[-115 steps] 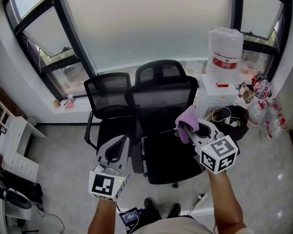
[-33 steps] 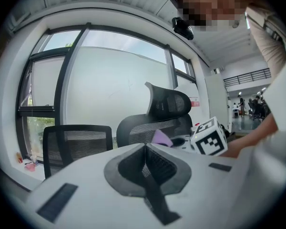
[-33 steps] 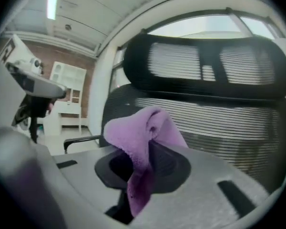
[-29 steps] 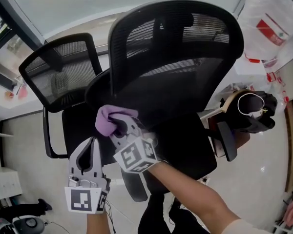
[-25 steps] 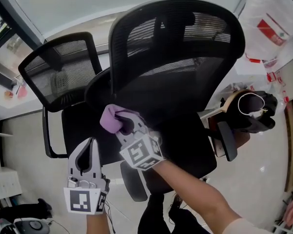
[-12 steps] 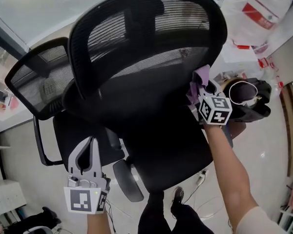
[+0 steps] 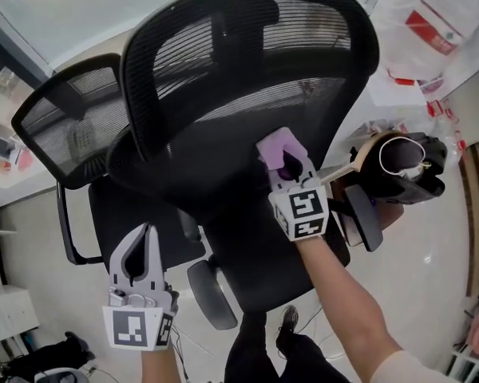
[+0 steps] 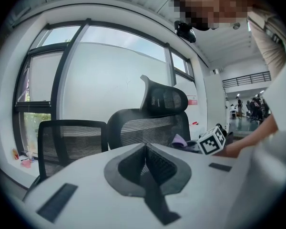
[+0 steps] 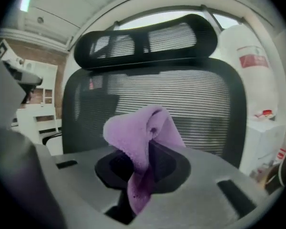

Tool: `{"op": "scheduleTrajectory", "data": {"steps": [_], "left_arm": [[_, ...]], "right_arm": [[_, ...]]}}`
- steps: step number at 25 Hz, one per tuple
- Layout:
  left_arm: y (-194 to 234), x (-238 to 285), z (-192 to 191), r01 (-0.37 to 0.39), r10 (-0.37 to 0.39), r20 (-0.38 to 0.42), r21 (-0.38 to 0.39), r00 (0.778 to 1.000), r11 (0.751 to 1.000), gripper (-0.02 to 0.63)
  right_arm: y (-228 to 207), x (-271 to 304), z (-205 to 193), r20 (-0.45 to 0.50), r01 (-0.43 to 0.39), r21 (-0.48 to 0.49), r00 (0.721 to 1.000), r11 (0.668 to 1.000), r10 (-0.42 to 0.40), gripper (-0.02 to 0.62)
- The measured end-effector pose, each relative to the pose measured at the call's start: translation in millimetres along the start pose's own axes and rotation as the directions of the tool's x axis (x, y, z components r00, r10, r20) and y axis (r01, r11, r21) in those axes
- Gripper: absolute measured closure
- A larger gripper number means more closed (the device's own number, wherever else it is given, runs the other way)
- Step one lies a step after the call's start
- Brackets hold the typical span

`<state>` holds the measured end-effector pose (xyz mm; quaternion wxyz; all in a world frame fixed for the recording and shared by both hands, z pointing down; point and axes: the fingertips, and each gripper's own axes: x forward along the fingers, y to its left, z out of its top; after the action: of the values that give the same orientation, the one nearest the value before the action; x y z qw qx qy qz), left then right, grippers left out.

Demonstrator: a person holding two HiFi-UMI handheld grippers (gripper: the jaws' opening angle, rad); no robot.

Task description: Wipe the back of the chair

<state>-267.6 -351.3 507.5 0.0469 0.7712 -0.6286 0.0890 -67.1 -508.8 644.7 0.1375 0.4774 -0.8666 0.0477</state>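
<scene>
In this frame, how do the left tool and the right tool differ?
The right tool is shut on a purple cloth; the left tool is shut with nothing between its jaws. The right tool is raised at the chair back, though whether the cloth touches the mesh is unclear; the left tool hangs lower, off beside the seat. Shared: both have their jaws together.

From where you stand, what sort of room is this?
Probably an office: a black mesh chair with a headrest, a second mesh chair beside it, and tall windows behind them.
</scene>
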Motion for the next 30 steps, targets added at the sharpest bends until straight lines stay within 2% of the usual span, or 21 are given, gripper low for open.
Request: {"op": "scheduleTrajectory", "data": {"steps": [2, 3, 6, 8, 10, 16, 21, 24, 26, 28, 30], "left_arm": [[8, -6, -2, -0.020, 0.020, -0.003, -0.005, 1.000, 1.000, 0.599], [12, -10, -4, -0.030, 0.030, -0.004, -0.009, 1.000, 1.000, 0.599], [22, -19, -8, -0.058, 0.058, -0.009, -0.015, 0.998, 0.998, 0.598], [27, -23, -10, -0.069, 0.069, -0.012, -0.015, 0.998, 0.998, 0.598], [29, -26, -10, -0.072, 0.072, -0.012, -0.014, 0.997, 0.997, 0.598], [32, -27, -16, -0.072, 0.072, -0.014, -0.027, 0.997, 0.997, 0.599], [20, -17, -9, -0.045, 0.045, -0.003, -0.019, 0.999, 0.999, 0.598], [14, -11, -9, -0.030, 0.030, -0.001, -0.021, 1.000, 0.999, 0.599], [12, -9, -9, -0.022, 0.022, -0.002, -0.023, 1.000, 0.999, 0.599], [9, -8, -10, -0.014, 0.014, -0.002, -0.024, 1.000, 1.000, 0.599], [6, -5, -12, -0.007, 0.007, -0.006, -0.026, 1.000, 1.000, 0.599]], "right_arm": [[81, 6, 6, 0.004, -0.128, -0.079, 0.992, 0.989, 0.129, 0.544], [123, 6, 8, -0.015, -0.199, -0.140, 0.980, 0.970, 0.199, 0.543], [236, -1, 3, -0.071, -0.400, -0.279, 0.915, 0.873, 0.397, 0.541], [275, -3, 0, -0.073, -0.458, -0.317, 0.885, 0.831, 0.460, 0.541], [276, 0, -1, -0.067, -0.460, -0.313, 0.884, 0.831, 0.463, 0.541], [214, 7, -8, -0.068, -0.407, -0.337, 0.910, 0.849, 0.410, 0.541], [110, 7, -27, -0.062, -0.301, -0.318, 0.953, 0.899, 0.297, 0.541], [17, 0, -42, -0.068, -0.147, -0.239, 0.989, 0.960, 0.135, 0.540], [-64, -10, -55, -0.104, 0.016, -0.128, 0.994, 0.992, -0.030, 0.540], [-133, -22, -64, -0.147, 0.171, -0.024, 0.974, 0.985, -0.172, 0.540], [-163, -30, -68, -0.172, 0.236, 0.013, 0.958, 0.972, -0.230, 0.540]]}}
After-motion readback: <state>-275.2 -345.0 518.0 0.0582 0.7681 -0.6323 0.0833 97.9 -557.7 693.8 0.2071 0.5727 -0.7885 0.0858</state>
